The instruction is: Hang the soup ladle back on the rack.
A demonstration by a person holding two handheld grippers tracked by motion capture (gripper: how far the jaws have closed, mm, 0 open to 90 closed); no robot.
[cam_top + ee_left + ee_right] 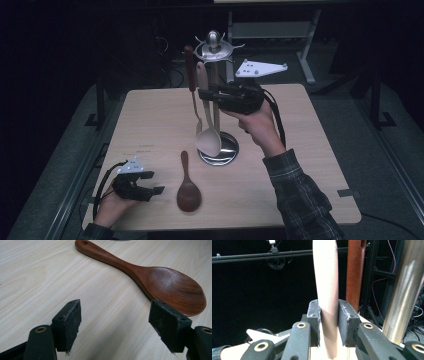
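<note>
Above pale wood table, right tool clamps pale spoon upright, bowl down; left tool gapes empty.

Spoon on table, before rack

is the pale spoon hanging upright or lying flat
Upright. The pale spoon hangs bowl down beside the stand's pole, with the right claw shut on its handle. Whether it hangs from a hook, cannot tell.
</note>
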